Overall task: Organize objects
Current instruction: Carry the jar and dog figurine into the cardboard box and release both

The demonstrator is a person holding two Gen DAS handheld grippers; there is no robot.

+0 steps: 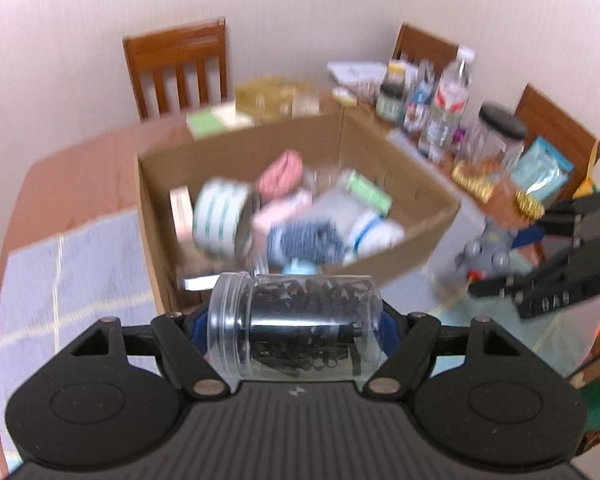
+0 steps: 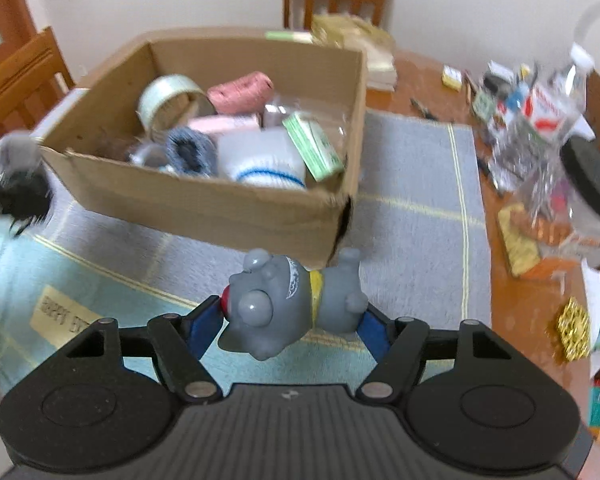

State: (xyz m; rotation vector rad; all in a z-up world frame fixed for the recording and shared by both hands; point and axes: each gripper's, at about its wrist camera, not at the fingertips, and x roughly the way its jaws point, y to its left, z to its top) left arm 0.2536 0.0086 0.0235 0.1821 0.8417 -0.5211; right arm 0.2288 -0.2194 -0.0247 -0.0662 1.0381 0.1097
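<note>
A clear plastic jar (image 1: 294, 326) packed with black hair ties is clamped sideways between the blue pads of the left gripper (image 1: 294, 330), its lidded end turned to the left of the picture. The jar is held above the table, just in front of the near wall of the cardboard box (image 1: 400, 248), which serves as the landmark here.

A grey rubber toy animal (image 2: 290, 304) with a yellow collar and a red mouth is gripped lengthwise by the right gripper (image 2: 292, 320), one blue pad pressed at its head and the other at its rear. It is carried in front of the box's near right corner, above the blue-grey cloth (image 2: 420, 184) on which the box is set.

Inside the box a roll of tape (image 2: 168, 98), a pink spool of twine (image 2: 242, 92), a green-and-white packet (image 2: 314, 146) and a white item with a blue stripe (image 2: 266, 164) are seen, loosely piled. To the right of the box, a water bottle (image 1: 448, 100) and a black-lidded jar (image 2: 592, 184) are stood among clutter on the wooden table (image 2: 532, 312). Behind the box a wooden chair (image 1: 178, 68) is placed against the wall. Much of the scene is blurred.
</note>
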